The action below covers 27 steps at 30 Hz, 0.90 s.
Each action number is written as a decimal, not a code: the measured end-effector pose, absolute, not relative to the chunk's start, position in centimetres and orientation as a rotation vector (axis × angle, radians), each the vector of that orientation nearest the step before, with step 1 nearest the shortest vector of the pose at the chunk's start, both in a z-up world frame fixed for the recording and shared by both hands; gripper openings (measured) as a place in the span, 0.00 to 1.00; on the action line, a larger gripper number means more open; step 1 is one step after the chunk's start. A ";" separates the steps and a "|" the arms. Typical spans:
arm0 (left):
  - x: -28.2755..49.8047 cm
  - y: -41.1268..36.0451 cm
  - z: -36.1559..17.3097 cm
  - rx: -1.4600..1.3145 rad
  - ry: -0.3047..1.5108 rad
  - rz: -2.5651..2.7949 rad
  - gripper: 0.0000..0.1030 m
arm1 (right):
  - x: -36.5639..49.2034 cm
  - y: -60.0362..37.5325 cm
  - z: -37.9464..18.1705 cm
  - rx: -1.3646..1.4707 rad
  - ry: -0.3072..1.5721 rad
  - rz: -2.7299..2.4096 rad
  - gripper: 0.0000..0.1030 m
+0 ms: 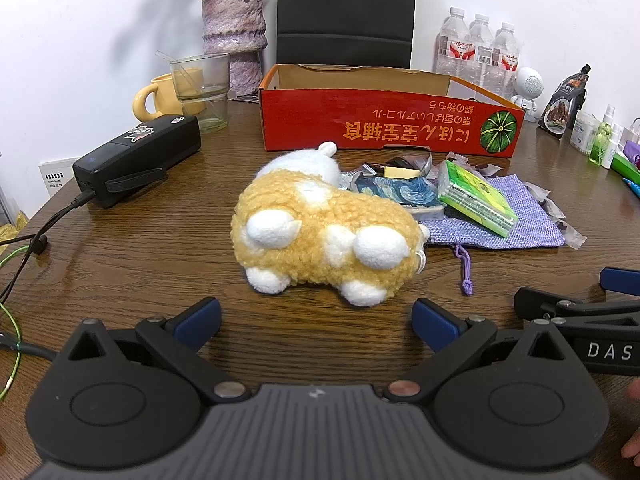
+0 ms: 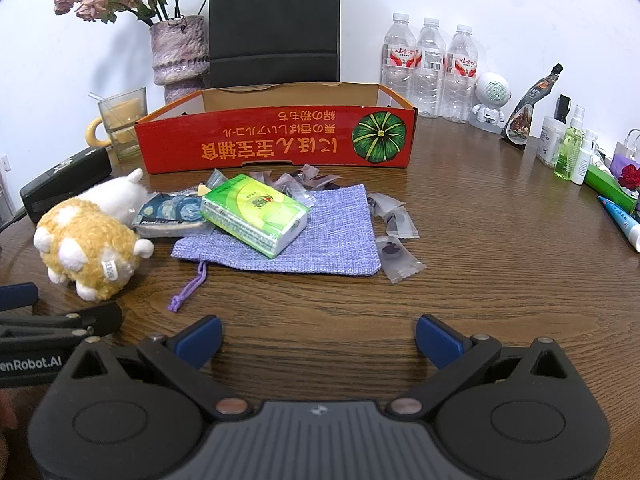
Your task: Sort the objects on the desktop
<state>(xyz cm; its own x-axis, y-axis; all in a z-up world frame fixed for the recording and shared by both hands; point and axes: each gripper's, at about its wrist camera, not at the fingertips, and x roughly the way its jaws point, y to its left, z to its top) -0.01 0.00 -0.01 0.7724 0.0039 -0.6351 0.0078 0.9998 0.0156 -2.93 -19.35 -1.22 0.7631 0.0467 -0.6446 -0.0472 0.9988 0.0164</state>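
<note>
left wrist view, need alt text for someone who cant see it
An open left tool faces a yellow-and-white plush toy lying on a wooden table, nothing between its blue pads. Behind the toy sit a green tissue pack on a purple drawstring pouch and an open red cardboard box.

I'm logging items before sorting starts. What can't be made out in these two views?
- Red box interior: both views, its front wall hides the floor.
- Items under the tissue pack and plush toy: partly covered in both views; the blue-patterned one stays unidentified.
- Yellow mug: left wrist view, the glass hides most of it.
- Small bottles: labels too small.
</note>
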 end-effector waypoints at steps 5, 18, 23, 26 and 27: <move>0.0 0.0 -0.1 0.018 0.689 -0.002 1.00 | -2.9 -19.3 -1.2 -0.001 0.701 0.051 1.00; 0.0 0.0 -0.1 0.017 0.689 -0.003 1.00 | -2.9 -19.3 -1.2 -0.002 0.701 0.050 1.00; 0.0 0.0 0.1 0.016 0.689 -0.003 1.00 | -3.0 -19.3 -1.2 -0.002 0.701 0.050 1.00; 0.0 0.1 0.1 0.016 0.689 -0.003 1.00 | -3.0 -19.3 -1.1 -0.002 0.701 0.050 1.00; 0.0 0.1 0.1 0.015 0.689 -0.003 1.00 | -3.0 -19.2 -1.1 -0.002 0.701 0.050 1.00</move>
<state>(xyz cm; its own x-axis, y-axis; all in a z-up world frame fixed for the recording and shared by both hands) -0.05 0.12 0.07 0.7721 0.0021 -0.6355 0.0081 0.9999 0.0132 -3.01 -19.21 -1.14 0.7629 0.0454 -0.6449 -0.0465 0.9988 0.0153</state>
